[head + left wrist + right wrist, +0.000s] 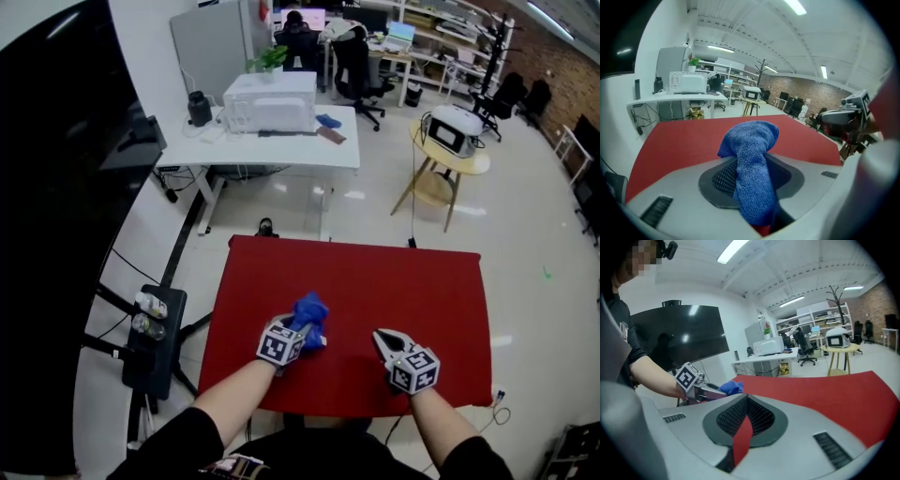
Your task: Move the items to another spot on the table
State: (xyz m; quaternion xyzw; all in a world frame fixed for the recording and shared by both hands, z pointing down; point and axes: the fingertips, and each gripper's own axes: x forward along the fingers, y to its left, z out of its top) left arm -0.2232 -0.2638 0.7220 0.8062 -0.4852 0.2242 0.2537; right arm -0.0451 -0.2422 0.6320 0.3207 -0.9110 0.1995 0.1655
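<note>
Blue cloth [752, 173] is pinched tight between the jaws of the left claw [302, 330]. Its top end flops over past the tips. It looks soft, light and floppy, so it will likely bend and hang down when lifted, and it will not break. A squeeze on a thick, bunched part should hold best. The cloth is at the near side of the red table [422, 281]. The right claw [746, 401] is closed on nothing, close by.
</note>
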